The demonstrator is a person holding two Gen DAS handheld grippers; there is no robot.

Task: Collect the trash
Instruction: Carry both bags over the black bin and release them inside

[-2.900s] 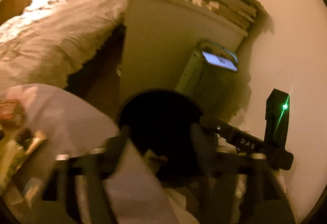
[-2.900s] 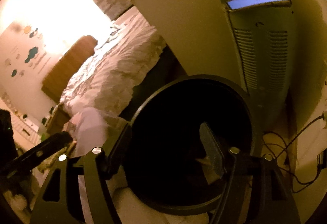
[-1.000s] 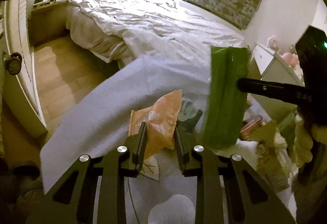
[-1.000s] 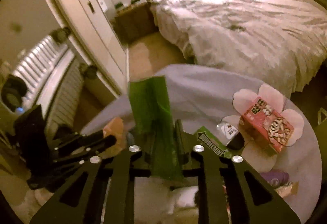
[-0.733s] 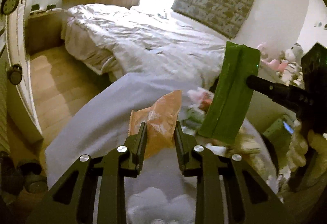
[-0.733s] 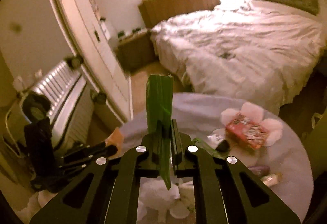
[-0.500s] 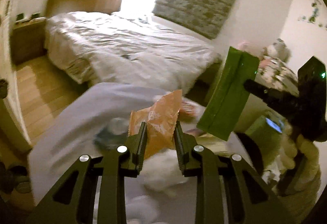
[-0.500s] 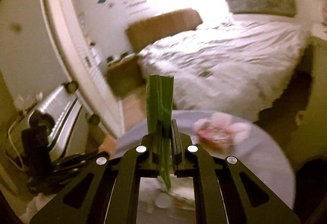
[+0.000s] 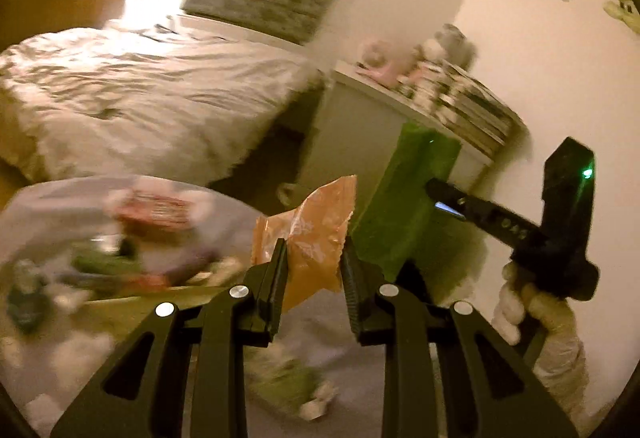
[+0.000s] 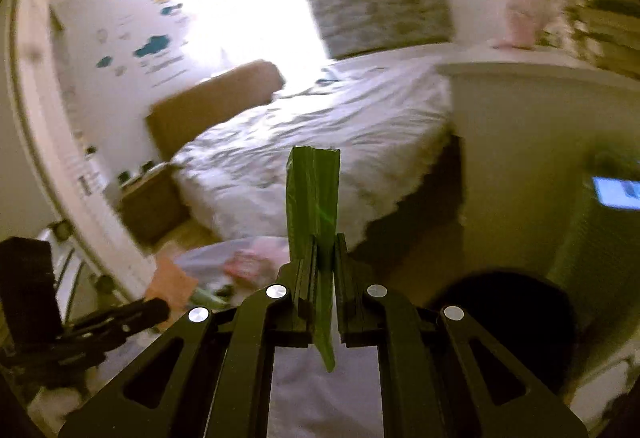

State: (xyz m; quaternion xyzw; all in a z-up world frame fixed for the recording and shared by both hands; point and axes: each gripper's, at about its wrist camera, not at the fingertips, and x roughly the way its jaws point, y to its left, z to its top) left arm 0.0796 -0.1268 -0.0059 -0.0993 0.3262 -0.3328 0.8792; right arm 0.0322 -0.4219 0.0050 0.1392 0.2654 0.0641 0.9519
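Observation:
My left gripper [image 9: 313, 252] is shut on an orange wrapper [image 9: 316, 234] and holds it up above the round table [image 9: 48, 198]. My right gripper [image 10: 324, 250] is shut on a flat green wrapper [image 10: 313, 194] that stands upright between its fingers. In the left wrist view the green wrapper [image 9: 404, 206] hangs from the right gripper [image 9: 436, 188] just right of the orange one. The orange wrapper [image 10: 170, 284] and the left gripper [image 10: 160, 308] show at the lower left of the right wrist view. The black trash bin [image 10: 508, 318] sits on the floor at the lower right.
More trash lies blurred on the grey tablecloth, among it a red box [image 9: 154, 208] and green packets [image 9: 104, 264]. A bed [image 10: 312, 126] fills the middle. A white cabinet [image 9: 360, 142] carries toys and stacked magazines. A green heater [image 10: 600, 238] with a lit phone stands beside the bin.
Both grippers swung right from the table toward the cabinet and bin, each still holding its wrapper. The bin has come into the right wrist view.

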